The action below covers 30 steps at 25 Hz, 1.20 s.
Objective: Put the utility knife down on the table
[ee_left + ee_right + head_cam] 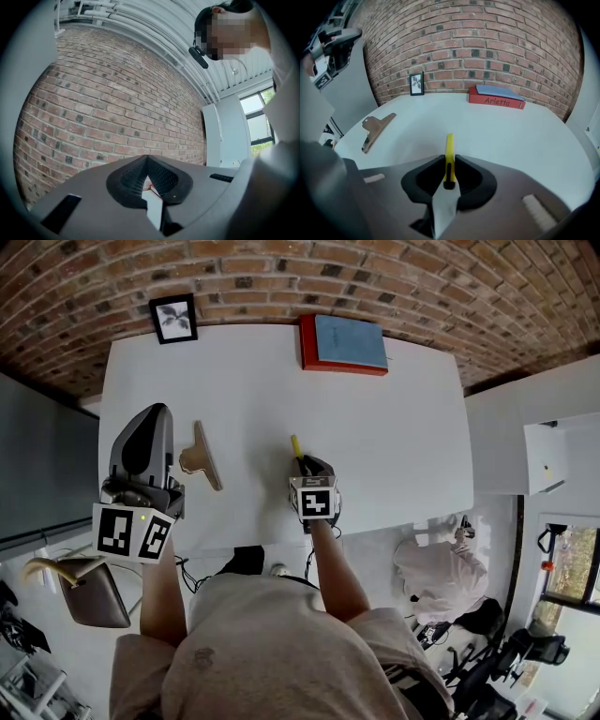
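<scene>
Only one word is legible: "Arletta", in dark letters along the red spine of the book [497, 101]. The book lies at the far edge of the table [534, 136], close to the brick wall [478, 42] and right of centre. The word is legible in the right gripper view; in the head view the spine is too small to read. The left marker cube [131, 532], near left, and the right marker cube [314, 500], near middle, carry black-and-white square code patterns rather than script.
</scene>
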### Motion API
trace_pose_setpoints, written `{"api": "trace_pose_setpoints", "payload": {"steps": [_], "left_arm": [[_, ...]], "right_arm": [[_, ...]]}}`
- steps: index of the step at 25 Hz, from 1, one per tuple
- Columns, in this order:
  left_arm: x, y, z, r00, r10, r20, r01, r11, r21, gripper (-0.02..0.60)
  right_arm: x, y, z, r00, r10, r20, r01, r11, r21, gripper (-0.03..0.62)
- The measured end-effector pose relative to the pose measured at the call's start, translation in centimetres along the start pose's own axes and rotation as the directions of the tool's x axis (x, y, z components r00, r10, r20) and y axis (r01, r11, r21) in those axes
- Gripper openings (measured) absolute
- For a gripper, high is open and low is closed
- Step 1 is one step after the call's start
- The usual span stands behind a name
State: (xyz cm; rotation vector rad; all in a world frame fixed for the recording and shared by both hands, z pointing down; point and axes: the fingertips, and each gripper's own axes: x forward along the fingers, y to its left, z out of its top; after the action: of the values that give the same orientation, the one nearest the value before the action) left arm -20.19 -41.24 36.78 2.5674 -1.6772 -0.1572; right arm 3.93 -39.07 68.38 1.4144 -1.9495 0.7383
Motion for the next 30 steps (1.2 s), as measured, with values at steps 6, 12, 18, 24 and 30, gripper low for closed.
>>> {"api": "trace_pose_setpoints", "payload": {"steps": [6,12,18,24,30], "left_arm": [[-0.2,-0.2,0.2,1.0,-0.002,0.003,0.002,1.0,0.002,0.005],[-0.4,-0.6,0.7,1.0,-0.007,0.013,0.007,1.0,0.006,0.005],[-0.5,-1.9,1.5,0.999,-0.025,0.033,0.024,1.0,0.01,0.005],[-1.0,-3.5,2.5,0.997,-0.048,0.058,0.047,0.999,0.016,0.005],[-1.4,-5.2,3.5,0.994,-0.071,0.08,0.069,0.997,0.026,0.005]], "right_arm": [[-0.1,-0.4,-0.3,1.0,-0.003,-0.012,0.003,1.0,-0.01,0.091],[-1.4,0.1,1.7,0.998,0.014,0.064,-0.015,1.0,0.015,0.086],[-4.2,-0.3,4.1,0.986,0.025,0.168,-0.023,1.0,-0.014,0.011],[-8.7,0.1,8.0,0.947,0.048,0.318,-0.042,0.999,-0.028,0.011],[-12.9,0.2,10.5,0.903,0.057,0.425,-0.044,0.998,-0.042,0.011]]}}
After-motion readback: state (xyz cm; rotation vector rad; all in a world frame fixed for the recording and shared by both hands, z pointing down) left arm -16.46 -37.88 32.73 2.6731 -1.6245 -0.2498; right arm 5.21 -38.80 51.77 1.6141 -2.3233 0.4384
